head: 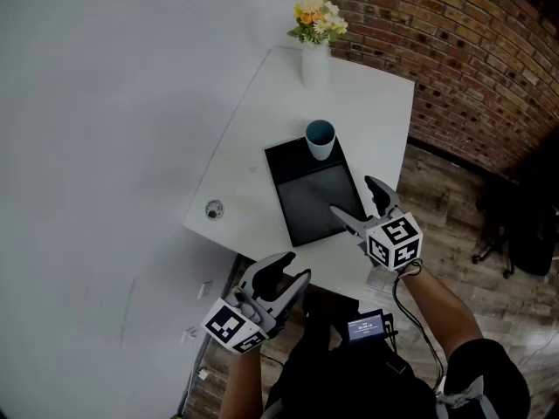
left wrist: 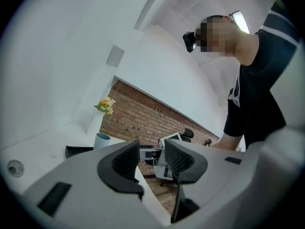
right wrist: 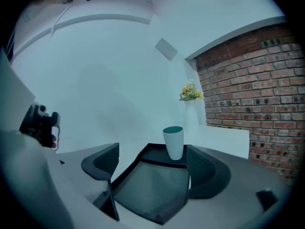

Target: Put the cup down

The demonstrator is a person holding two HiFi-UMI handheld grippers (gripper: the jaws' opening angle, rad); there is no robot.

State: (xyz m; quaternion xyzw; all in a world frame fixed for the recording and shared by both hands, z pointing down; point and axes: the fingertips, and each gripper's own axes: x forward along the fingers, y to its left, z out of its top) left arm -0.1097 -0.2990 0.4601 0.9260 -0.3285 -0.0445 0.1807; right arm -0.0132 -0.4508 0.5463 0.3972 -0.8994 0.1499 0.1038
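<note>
Our left gripper (head: 291, 271) and right gripper (head: 354, 196) gape empty; the cup (right wrist: 174, 142) stands on the tray (head: 316, 206) well ahead of the right jaws, and we judge it light, rigid, slick, best pinched mid-wall.

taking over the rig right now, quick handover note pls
Left gripper: open, empty, off the near edge of the table.
Right gripper: open, empty, above the near end of the black tray, clear of the cup.
Cup: upright on the far end of the tray, nothing touching it.
Vase of flowers: at the table's far corner.
Done: the cup is down and released.
Left: nothing apparent for the cup; probably just draw both grippers clear.
</note>
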